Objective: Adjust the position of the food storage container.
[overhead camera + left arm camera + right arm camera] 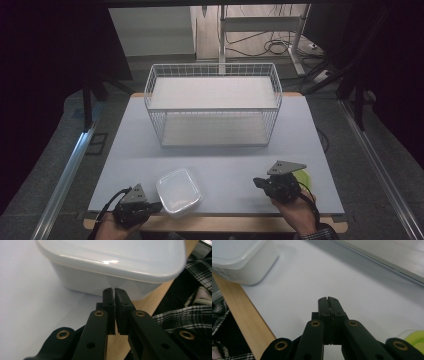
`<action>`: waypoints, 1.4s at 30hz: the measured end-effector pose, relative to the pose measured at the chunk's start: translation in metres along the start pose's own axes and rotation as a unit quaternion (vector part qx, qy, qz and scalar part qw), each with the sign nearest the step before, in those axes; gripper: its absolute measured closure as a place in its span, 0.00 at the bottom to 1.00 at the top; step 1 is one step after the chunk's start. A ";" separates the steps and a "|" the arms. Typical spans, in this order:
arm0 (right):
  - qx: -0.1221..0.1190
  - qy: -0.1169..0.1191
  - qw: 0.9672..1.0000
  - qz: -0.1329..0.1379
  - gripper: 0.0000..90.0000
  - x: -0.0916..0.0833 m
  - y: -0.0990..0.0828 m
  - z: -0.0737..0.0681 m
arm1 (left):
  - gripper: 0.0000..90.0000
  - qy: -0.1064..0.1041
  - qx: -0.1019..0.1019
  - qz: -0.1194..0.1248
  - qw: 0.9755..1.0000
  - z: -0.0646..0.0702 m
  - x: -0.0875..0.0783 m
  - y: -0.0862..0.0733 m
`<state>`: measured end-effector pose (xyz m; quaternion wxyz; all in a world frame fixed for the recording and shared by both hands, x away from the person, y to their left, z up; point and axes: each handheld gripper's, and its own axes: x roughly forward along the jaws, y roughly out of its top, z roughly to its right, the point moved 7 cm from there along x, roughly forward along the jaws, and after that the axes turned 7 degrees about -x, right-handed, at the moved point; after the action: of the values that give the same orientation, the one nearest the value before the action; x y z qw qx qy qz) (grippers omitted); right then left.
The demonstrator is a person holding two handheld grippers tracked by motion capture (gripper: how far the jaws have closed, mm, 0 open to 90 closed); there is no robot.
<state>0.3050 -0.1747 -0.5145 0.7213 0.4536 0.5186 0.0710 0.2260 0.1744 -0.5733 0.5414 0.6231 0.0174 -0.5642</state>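
The high view takes in the whole pale table point(220, 165): a white wire basket point(213, 102) stands at the far middle, and a white lidded plastic container point(179, 191) sits near the front edge, left of centre. The left gripper point(156, 205) lies just left of that container, its tip at the container's near left corner; the right gripper point(257, 182) rests well to the right, with a yellow-green object point(304, 176) just behind it.

The left gripper view adds the close detail: the container point(112, 262) looms right ahead, lid on, and the left gripper point(114, 290) has its jaws pressed together with nothing between them, their tips at the container's side wall; I cannot tell if they touch it. A plaid sleeve point(197, 312) shows at right.

The right gripper view shows the right gripper point(328, 299) with jaws fully together, empty, over bare table, the container point(242, 260) well off at upper left, and the yellow-green object point(415, 338) at lower right.
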 end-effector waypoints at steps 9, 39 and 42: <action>-0.003 0.020 1.000 0.001 1.00 0.006 0.003 -0.011 | 0.97 -0.023 0.033 -0.002 0.999 0.025 0.030 0.025; 0.022 0.084 0.996 -0.022 0.99 0.052 0.005 -0.048 | 0.99 0.030 0.006 -0.007 1.000 0.002 0.063 0.064; 0.033 0.070 0.997 -0.018 0.99 0.051 0.004 -0.038 | 0.99 0.018 0.004 -0.003 1.000 0.006 0.068 0.070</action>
<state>0.2991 -0.1209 -0.5484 0.6689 0.4615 0.5783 0.0722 0.2910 0.1011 -0.5756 0.5366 0.6352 0.0265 -0.5549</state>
